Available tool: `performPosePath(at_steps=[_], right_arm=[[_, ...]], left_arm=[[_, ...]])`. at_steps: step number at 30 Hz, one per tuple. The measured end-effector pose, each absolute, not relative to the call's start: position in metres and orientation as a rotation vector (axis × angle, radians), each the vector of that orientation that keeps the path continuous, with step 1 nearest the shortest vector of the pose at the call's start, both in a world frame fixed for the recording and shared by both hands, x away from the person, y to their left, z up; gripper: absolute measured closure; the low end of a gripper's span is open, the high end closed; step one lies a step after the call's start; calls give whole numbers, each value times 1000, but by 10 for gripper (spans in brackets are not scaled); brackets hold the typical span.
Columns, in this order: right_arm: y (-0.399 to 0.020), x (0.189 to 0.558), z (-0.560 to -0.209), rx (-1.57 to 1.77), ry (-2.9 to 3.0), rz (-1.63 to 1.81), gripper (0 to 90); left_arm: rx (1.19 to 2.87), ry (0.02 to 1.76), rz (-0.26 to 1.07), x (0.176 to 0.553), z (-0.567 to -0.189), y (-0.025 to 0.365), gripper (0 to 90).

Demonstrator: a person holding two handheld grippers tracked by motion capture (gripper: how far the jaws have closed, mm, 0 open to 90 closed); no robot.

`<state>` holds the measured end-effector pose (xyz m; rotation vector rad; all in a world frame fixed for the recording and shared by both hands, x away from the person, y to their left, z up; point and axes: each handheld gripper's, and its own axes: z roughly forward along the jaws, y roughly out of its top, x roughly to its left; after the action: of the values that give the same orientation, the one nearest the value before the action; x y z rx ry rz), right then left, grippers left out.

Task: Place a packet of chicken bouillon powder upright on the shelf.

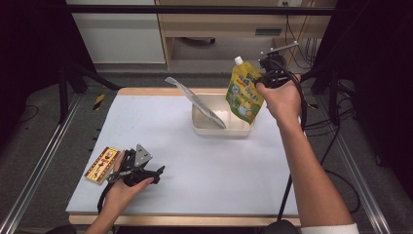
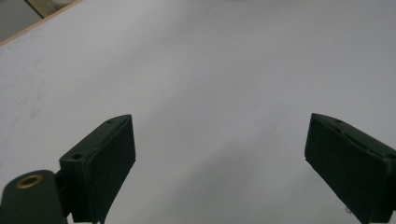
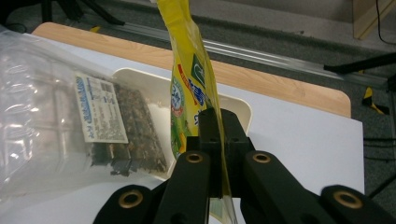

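yellow spouted pouch [image 3: 187,88] hangs pinched between the black jaws of the right gripper [image 3: 219,140], over the cream tray [image 1: 204,127] where a clear packet [image 3: 60,116] leans. high view adds its white cap and the left gripper [image 1: 141,170], jaws apart near a small box [image 1: 101,165].

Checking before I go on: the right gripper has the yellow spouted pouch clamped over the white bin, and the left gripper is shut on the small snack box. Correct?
Not quite. The left gripper is open and holds nothing; the left gripper view shows its fingers wide apart over bare table, and the high view shows the small snack box lying beside it. The right gripper does clamp the yellow spouted pouch over the white bin.
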<state>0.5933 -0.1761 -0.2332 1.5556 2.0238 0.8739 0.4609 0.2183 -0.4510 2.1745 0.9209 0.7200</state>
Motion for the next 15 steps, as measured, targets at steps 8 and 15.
performPosePath(at_steps=[8, 15], right_arm=[[-176, 611, -245, 1641, 1997, 823, 900], [-175, 624, -252, 1691, 1988, 786, 900]], left_arm=[[2175, 916, 719, 461, -451, 218, 87], [2178, 914, 712, 461, -451, 218, 87]])
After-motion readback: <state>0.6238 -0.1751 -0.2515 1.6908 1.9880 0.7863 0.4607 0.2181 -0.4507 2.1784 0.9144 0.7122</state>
